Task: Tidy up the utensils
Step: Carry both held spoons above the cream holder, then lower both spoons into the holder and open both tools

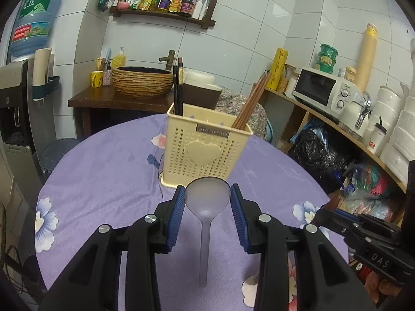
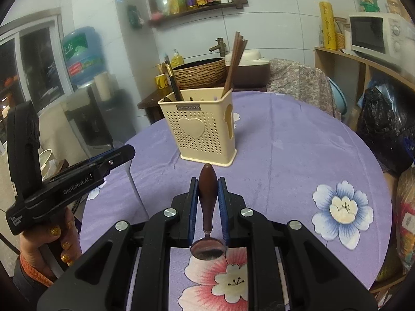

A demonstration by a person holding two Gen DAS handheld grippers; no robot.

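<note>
Grey spoon bowl clamped between left claw pads.

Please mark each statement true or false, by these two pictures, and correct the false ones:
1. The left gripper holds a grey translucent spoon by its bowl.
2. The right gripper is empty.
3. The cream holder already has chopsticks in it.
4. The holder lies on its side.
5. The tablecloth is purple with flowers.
1. True. The left gripper has its pads against the bowl of the grey translucent spoon.
2. False. The right gripper is shut on a brown-handled spoon, handle pointing forward.
3. True. The cream holder holds brown chopsticks and dark chopsticks.
4. False. It stands upright on the table.
5. True. The tablecloth is purple with flowers.
</note>
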